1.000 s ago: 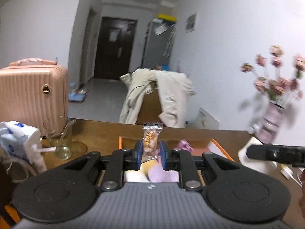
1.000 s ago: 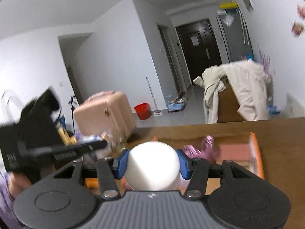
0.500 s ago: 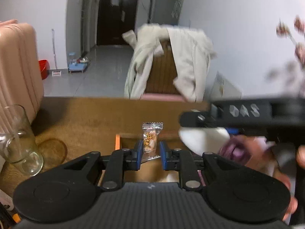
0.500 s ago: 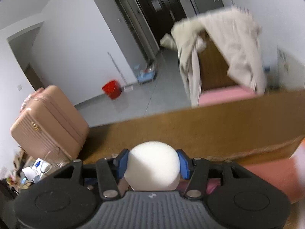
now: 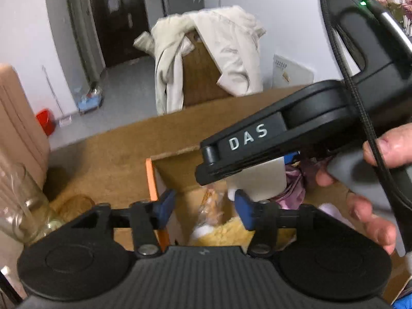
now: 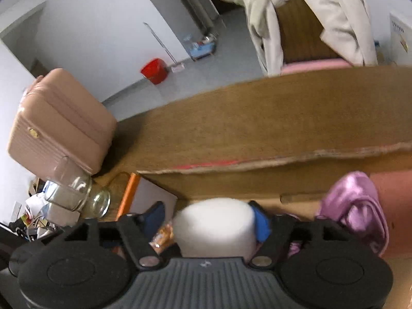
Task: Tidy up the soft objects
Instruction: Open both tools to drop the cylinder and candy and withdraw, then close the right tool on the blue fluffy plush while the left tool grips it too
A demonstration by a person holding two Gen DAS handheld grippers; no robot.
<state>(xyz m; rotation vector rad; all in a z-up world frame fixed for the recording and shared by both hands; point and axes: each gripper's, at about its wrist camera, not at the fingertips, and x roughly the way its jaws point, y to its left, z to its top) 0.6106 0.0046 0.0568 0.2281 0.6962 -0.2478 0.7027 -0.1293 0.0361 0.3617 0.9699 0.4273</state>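
White foam cylinder [image 6: 215, 228], one smooth round piece, sat over our open cardboard box [image 6: 231, 182] between our right gripper [image 6: 208, 221] jaws, which had just been widening. Our left gripper [image 5: 203, 206] jaws had just spread too, one clear-wrapped candy [image 5: 211, 206] loose below them inside the box.

Pink ribbed suitcase [image 6: 59, 126] beside the wooden table [image 6: 257, 118], clear glass jar [image 6: 77, 195] at the table's corner, red bucket [image 6: 154, 70] on the grey floor, beige coat [image 5: 213, 49] draped over a wooden chair [image 5: 198, 77], dark door [image 5: 116, 15] down the hallway.

Matt foam cylinder [image 6: 215, 228], shiny satin cloth [image 6: 356, 200] (purple), rough cardboard box [image 6: 231, 182].
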